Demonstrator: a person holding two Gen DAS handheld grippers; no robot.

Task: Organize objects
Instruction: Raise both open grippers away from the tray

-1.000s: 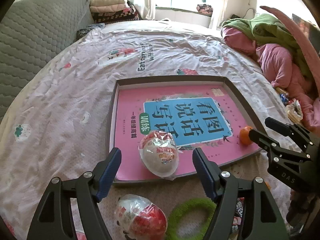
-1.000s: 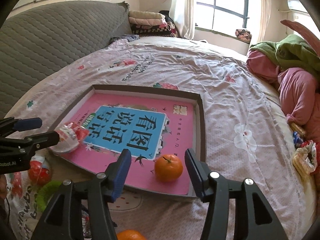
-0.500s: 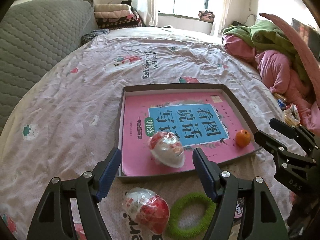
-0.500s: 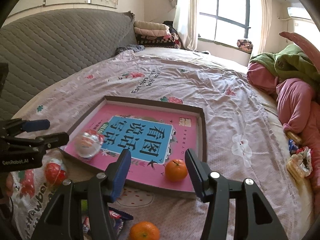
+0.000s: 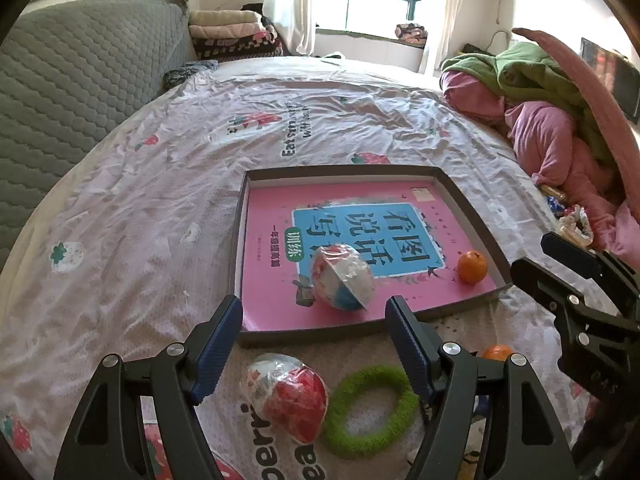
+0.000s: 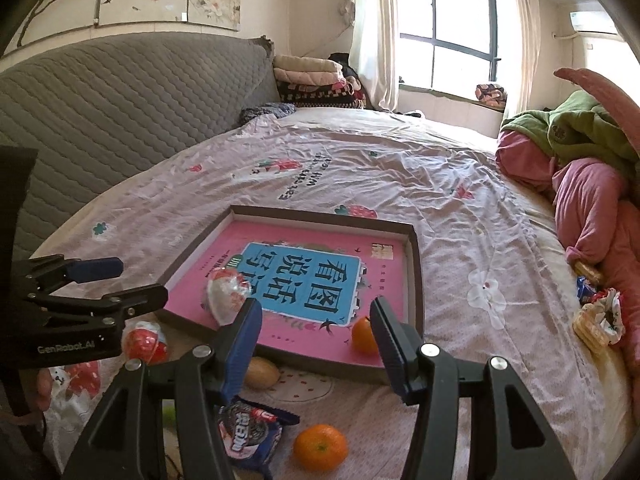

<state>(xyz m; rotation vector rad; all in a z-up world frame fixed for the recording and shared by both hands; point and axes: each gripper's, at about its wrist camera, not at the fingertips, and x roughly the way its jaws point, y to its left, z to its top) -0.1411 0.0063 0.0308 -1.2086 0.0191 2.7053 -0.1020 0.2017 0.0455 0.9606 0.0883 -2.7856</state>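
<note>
A shallow brown tray (image 5: pixel 468 206) (image 6: pixel 416 260) with a pink and blue book in it lies on the bed. Inside it sit a wrapped toy egg (image 5: pixel 342 277) (image 6: pixel 226 292) and an orange (image 5: pixel 472 267) (image 6: pixel 362 335). On the sheet in front of the tray lie a second wrapped egg (image 5: pixel 290 396) (image 6: pixel 144 341), a green fuzzy ring (image 5: pixel 370 408), another orange (image 6: pixel 320 447) (image 5: pixel 496 352), an Oreo packet (image 6: pixel 250 438) and a yellowish round item (image 6: pixel 261 374). My left gripper (image 5: pixel 314 350) is open and empty above the second egg. My right gripper (image 6: pixel 316 346) is open and empty, held back from the tray.
A grey quilted headboard (image 5: pixel 72 80) runs along the left. Pink and green bedding (image 5: pixel 552 120) is piled at the right, with snack wrappers (image 6: pixel 596 316) beside it. Folded blankets (image 6: pixel 312 80) sit by the window at the far end.
Both grippers have pulled back and up from the tray, bringing more loose items into view. The egg in the tray has rolled a little to the right.
</note>
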